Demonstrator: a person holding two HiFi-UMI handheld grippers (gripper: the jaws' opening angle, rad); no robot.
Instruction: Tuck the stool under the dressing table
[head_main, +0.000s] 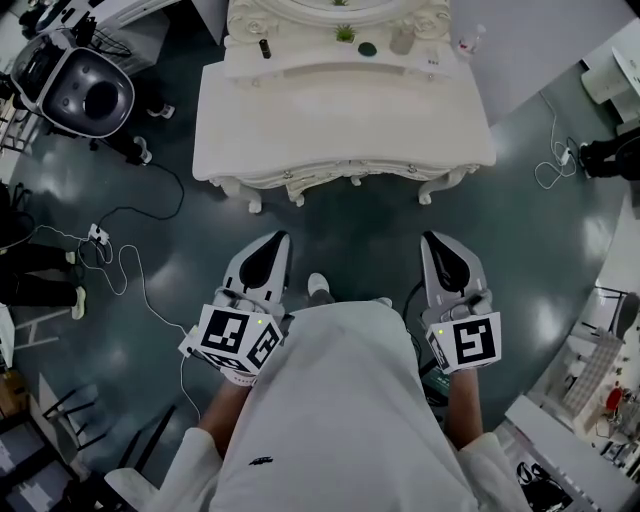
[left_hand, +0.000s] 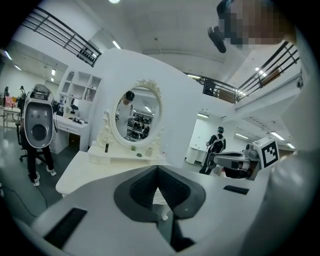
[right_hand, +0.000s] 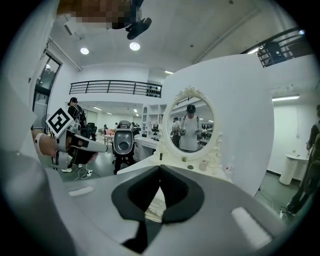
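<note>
**Both grippers closed and empty, facing the dressing table; stool not positively identified**

You stand on the dark floor (head_main: 350, 245), square to the white dressing table (head_main: 330, 130), with open floor between you and its front edge.

Left gripper (head_main: 278, 238): you hold it level with your waist, pointed at the table. Its own view shows the jaws together at the tips with nothing between them.

Right gripper (head_main: 433, 238): it is held parallel to the left and well apart from it. Its jaws are likewise closed and empty. Neither gripper touches the furniture.

Stool: you have no clear sight of it. A short carved white leg (head_main: 297, 195) shows under the table's front edge, between the corner legs, but I cannot tell whether it belongs to the stool or to the table.

Table top: the oval mirror (left_hand: 137, 117) stands upright at the back. On the raised shelf before it stand a small dark bottle (head_main: 264, 47) and a small green plant (head_main: 345, 33).

Surroundings: a grey pod-shaped machine (head_main: 85, 90) stands left of the table. A cable (head_main: 140, 270) trails across the floor to your left.
</note>
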